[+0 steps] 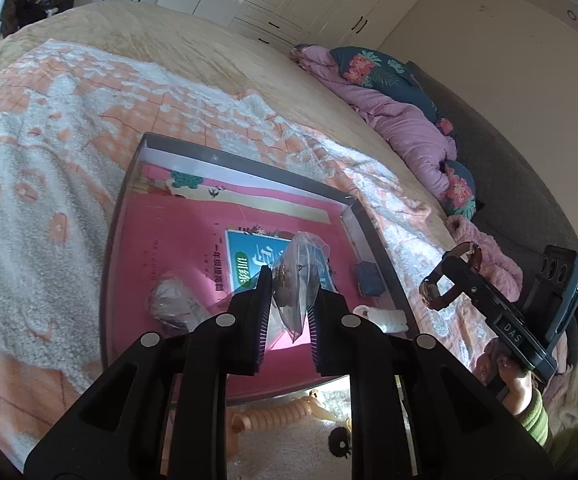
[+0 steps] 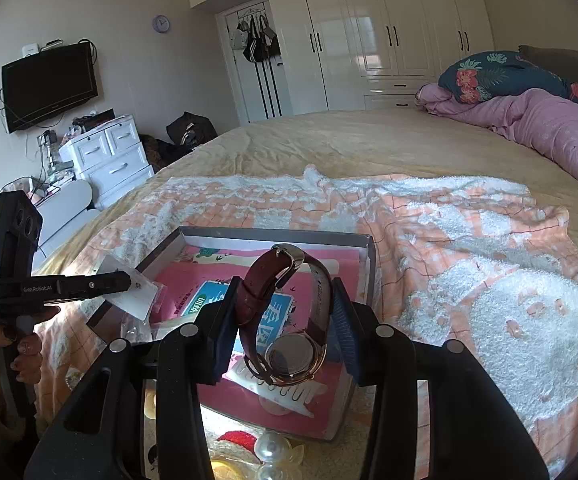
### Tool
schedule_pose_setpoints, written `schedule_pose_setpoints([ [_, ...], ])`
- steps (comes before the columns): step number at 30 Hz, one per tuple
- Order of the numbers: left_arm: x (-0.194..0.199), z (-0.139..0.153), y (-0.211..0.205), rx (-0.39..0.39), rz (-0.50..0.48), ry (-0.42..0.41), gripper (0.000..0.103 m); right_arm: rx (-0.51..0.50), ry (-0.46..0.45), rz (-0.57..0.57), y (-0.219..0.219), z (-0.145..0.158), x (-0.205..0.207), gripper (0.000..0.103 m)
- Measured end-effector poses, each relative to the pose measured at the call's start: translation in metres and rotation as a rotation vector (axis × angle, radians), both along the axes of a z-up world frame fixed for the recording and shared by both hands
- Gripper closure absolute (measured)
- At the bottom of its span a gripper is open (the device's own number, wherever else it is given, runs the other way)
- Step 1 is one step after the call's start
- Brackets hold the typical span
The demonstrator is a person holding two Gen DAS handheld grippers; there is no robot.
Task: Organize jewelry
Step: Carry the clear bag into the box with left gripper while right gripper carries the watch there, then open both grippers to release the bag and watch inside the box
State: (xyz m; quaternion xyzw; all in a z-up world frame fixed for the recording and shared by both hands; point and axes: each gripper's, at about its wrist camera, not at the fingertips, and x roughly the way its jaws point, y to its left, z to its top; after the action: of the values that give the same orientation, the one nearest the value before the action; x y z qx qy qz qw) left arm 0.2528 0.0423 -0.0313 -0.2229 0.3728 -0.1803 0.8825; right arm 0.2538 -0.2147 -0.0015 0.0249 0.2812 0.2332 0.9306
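Box (image 2: 370,258) on bed (image 2: 369,148) as collecting tray; left gripper (image 1: 289,300) fingers pinch plastic bag (image 1: 301,272), right gripper (image 2: 285,320) fingers clamp watch (image 2: 289,320), both poised above it for sorting.

Maroon-strapped watch (image 2: 289,320) and clear jewelry bag (image 1: 299,280), both held above grey tray (image 2: 370,258).

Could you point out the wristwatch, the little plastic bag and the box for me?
wristwatch (image 2: 291,356): right wrist view, round case back.
plastic bag (image 1: 299,280): left wrist view, its crinkled middle.
box (image 2: 370,258): right wrist view, far right wall.
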Motion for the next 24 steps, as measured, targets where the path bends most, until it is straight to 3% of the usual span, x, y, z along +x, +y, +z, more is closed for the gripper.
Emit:
schedule_pose_setpoints([
  [3, 0.003, -0.006, -0.003, -0.025, -0.029, 0.004, 0.093, -0.005, 0.010, -0.006, 0.002, -0.003, 0.004, 0.061],
  [7, 0.005, -0.011, 0.000, -0.023, -0.025, 0.017, 0.076, -0.009, 0.021, -0.002, 0.009, -0.007, 0.010, 0.061],
  [10, 0.006, -0.015, 0.004, -0.015, -0.016, 0.034, 0.071, -0.003, 0.038, 0.009, 0.016, -0.010, 0.016, 0.061],
  [24, -0.005, -0.010, 0.008, 0.132, 0.042, 0.041, 0.040, -0.015, 0.164, 0.059, 0.050, -0.037, 0.039, 0.059],
])
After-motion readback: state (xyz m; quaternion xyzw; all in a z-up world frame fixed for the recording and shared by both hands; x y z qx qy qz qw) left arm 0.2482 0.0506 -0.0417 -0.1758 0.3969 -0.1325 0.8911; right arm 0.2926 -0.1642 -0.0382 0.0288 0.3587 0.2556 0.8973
